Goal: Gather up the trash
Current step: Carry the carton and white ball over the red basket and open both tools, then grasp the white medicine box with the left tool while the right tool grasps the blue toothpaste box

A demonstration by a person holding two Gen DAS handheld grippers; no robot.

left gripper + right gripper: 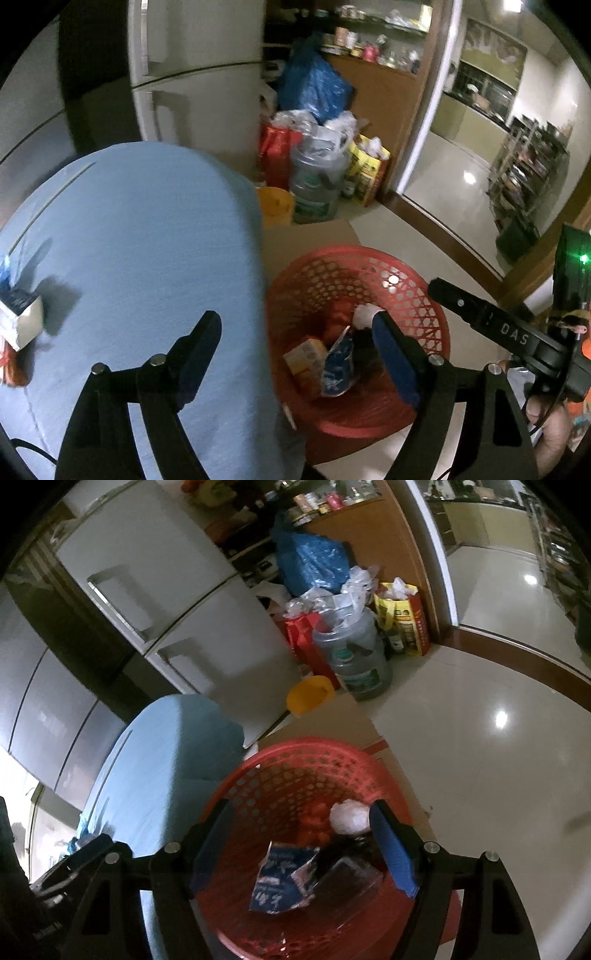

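Presently, findings are recorded as follows.

Red perforated plastic basket: stood on the pale floor, just beside the light blue padded surface; a flat sheet of brown cardboard is seen under and behind it.

Basket contents: a blue and white printed wrapper, a yellow-orange carton, a white crumpled wad, red items at the far wall and a dark glossy packet are held inside. Nothing is seen hanging over the rim.

Left gripper: fingers are spread wide with nothing between them; one finger is placed over the blue surface, the other over the basket.

Right gripper: held above the basket mouth, fingers parted wide and empty; the trash is seen between them, lying lower down.

Remaining trash: a small white and blue box is left on the blue surface near its left edge, well apart from the basket.

Other containers: a large clear water jug stuffed with clear plastic, a red bag, a yellow printed bag, a blue plastic bag and a yellow bowl are grouped on the floor beside the white refrigerator.
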